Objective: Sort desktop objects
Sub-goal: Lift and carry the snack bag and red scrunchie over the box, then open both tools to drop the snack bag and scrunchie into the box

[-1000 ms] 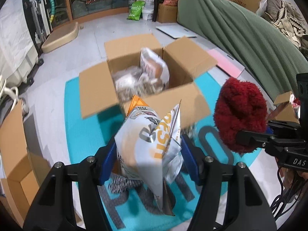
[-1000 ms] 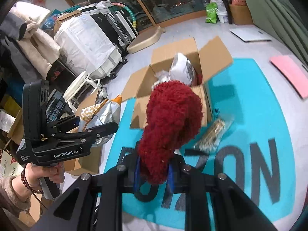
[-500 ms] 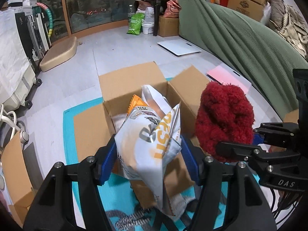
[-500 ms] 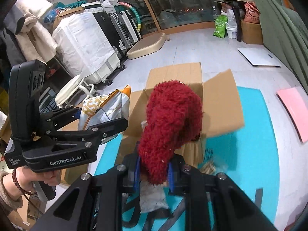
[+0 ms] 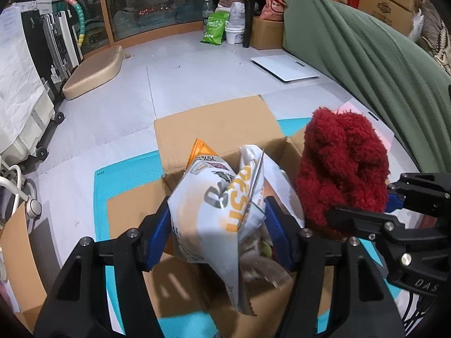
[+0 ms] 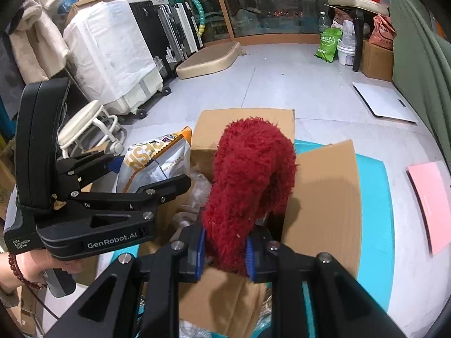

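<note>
Two tongs are loaded. My left tongs pinch a crinkled white-and-orange foil snack bag, upright between blue pads. My right tongs are clamped on a shaggy dark-red plush bundle, rounded and drooping at its top. Both items hang above the open brown cardboard box, which holds clear wrappers and sits on a teal floor mat.

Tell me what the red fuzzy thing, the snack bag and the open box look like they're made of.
Red fuzzy thing, held by the right gripper: looks like plush or chenille fabric, with a shaggy matte pile. Snack bag, held by the left gripper: probably plastic film, glossy, creased and printed. Open box: corrugated cardboard, plain matte brown, with folded flaps.
</note>
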Demonstrator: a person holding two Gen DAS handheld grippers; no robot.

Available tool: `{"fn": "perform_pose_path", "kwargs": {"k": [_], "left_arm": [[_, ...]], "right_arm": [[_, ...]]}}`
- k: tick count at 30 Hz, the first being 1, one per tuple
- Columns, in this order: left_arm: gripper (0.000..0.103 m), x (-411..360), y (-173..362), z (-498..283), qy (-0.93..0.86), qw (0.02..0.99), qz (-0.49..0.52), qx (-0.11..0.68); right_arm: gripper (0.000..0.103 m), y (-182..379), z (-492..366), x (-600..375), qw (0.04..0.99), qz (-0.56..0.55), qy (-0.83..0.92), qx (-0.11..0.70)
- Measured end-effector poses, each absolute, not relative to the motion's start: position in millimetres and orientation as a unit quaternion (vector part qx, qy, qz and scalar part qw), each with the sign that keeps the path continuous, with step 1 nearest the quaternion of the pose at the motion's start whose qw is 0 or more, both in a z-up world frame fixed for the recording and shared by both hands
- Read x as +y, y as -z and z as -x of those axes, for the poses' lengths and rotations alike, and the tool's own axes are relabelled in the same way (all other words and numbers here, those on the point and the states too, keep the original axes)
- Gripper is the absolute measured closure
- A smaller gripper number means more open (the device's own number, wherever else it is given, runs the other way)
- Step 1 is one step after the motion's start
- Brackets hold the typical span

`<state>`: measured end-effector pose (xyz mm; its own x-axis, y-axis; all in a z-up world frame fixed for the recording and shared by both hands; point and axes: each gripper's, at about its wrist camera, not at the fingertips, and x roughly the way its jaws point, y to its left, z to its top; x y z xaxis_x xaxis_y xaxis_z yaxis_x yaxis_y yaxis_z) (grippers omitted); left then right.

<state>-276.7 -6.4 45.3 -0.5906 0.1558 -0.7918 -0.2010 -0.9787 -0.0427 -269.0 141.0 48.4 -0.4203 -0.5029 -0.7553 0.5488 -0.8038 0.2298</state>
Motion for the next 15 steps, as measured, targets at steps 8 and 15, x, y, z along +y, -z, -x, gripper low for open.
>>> {"fn": "perform_pose_path", "kwargs": {"k": [8, 15], "left_arm": [[0.041, -4.0, -17.4, 307.1, -0.881, 0.090, 0.463, 0.038], [0.039, 3.8, -9.4, 320.4, -0.882, 0.086, 0.458, 0.068]], "right_arm": [[0.081, -30.0, 293.1, 122.7, 0.303, -0.451, 0.838, 0.056], [0.070, -20.2, 302.8, 115.7, 0.288, -0.452, 0.840, 0.082]]}}
